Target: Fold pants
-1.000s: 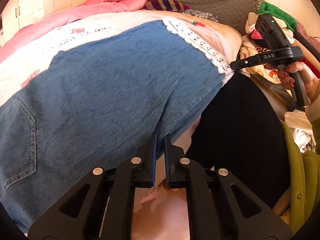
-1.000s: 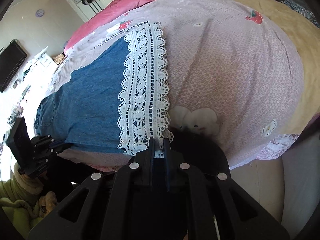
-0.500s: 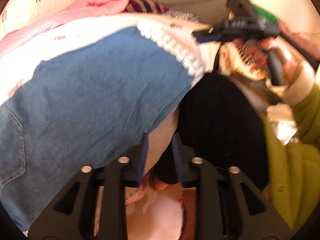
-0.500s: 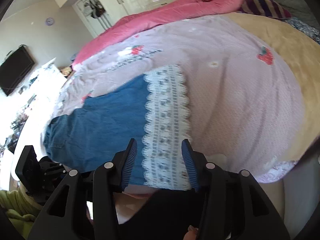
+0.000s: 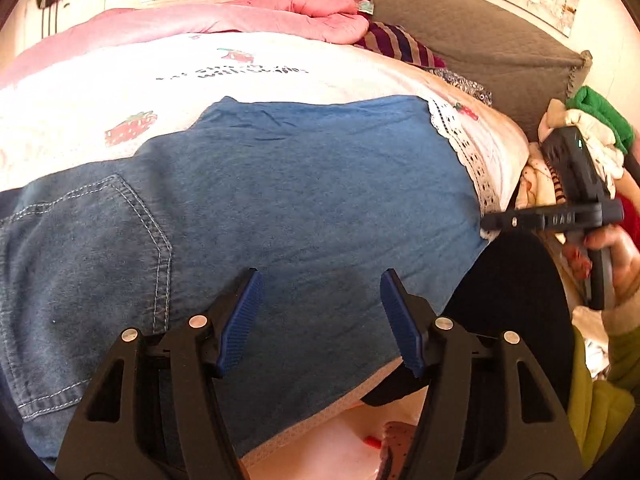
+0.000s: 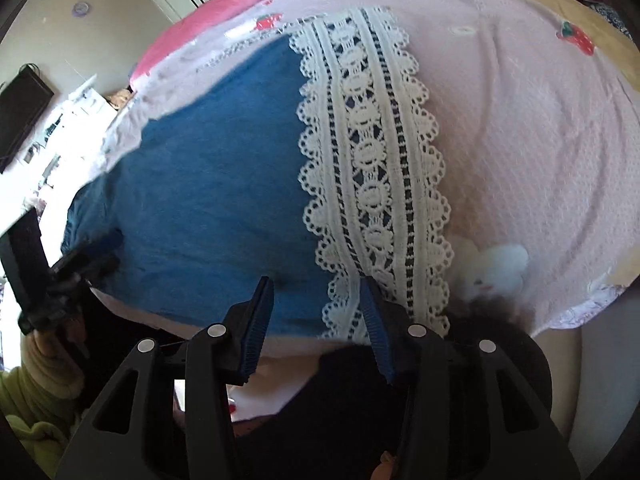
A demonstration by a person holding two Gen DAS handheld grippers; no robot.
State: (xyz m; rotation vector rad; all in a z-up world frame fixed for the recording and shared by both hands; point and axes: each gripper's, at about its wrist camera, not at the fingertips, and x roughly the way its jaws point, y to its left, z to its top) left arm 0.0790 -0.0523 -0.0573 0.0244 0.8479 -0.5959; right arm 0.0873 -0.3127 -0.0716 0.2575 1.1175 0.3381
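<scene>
Pants point(image 5: 304, 200) lie flat on the strawberry-print bedspread point(image 5: 224, 68), both claws point(image 5: 320, 320) point(image 6: 316, 320) spread wide, empty.

I see the pants point(image 5: 304, 204) as matt blue denim with pale topstitching round the back pocket point(image 5: 92, 248); their hem carries an openwork white lace trim point(image 6: 372, 176). Under them, the bedsheet point(image 6: 532, 144) is finely textured pink cloth. My left gripper point(image 5: 320, 316) and right gripper point(image 6: 316, 322) are matt black plastic with ribbed blue pads point(image 5: 240, 320) and shiny metal screws point(image 5: 196, 322).
</scene>
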